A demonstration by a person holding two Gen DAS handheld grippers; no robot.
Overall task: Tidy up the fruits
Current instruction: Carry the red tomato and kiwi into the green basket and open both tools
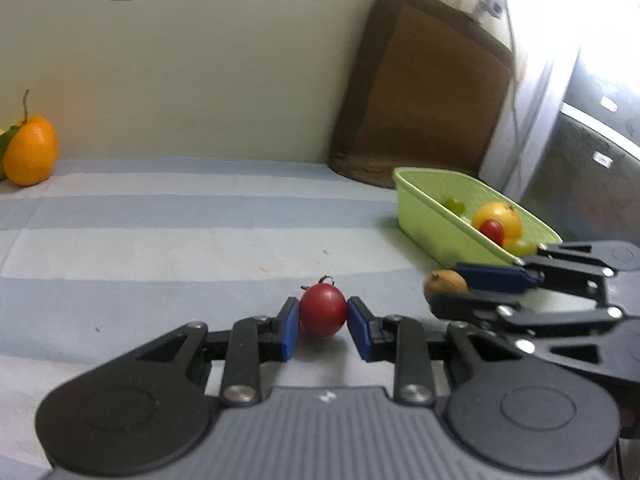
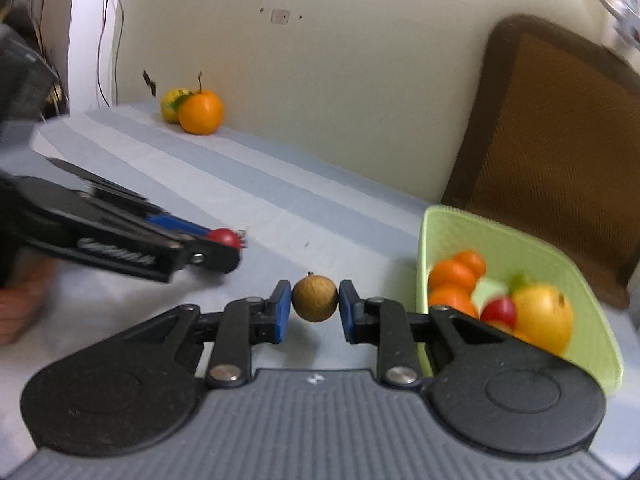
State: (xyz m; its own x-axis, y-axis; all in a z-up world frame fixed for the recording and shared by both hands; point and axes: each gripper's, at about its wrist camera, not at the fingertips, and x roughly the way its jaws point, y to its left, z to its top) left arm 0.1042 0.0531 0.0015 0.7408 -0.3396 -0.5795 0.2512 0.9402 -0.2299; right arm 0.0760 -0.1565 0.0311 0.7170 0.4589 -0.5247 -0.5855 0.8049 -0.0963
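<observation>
Two handheld grippers work over a table covered in a blue-and-white striped cloth (image 1: 160, 240). The left gripper (image 1: 323, 314) has its blue pads closed against both sides of a red cherry tomato (image 1: 323, 309), which sits low, at or just above the cloth. The right gripper (image 2: 314, 300), just to its right, pinches a small round brown fruit, probably a longan (image 2: 314, 298), between its blue pads, held beside the near corner of a light green plastic basket (image 2: 448, 232). The basket stands on the table's right side and holds small oranges (image 2: 452, 276), a larger yellow-orange citrus (image 2: 544, 316), a red tomato (image 2: 500, 312) and green grapes (image 1: 454, 204). Far off at the table's left back edge, against the cream wall (image 2: 340, 80), sits a stemmed orange (image 2: 200, 112) touching a yellow-green fruit (image 2: 172, 102). A brown woven chair back (image 1: 420, 88) stands behind the basket.
</observation>
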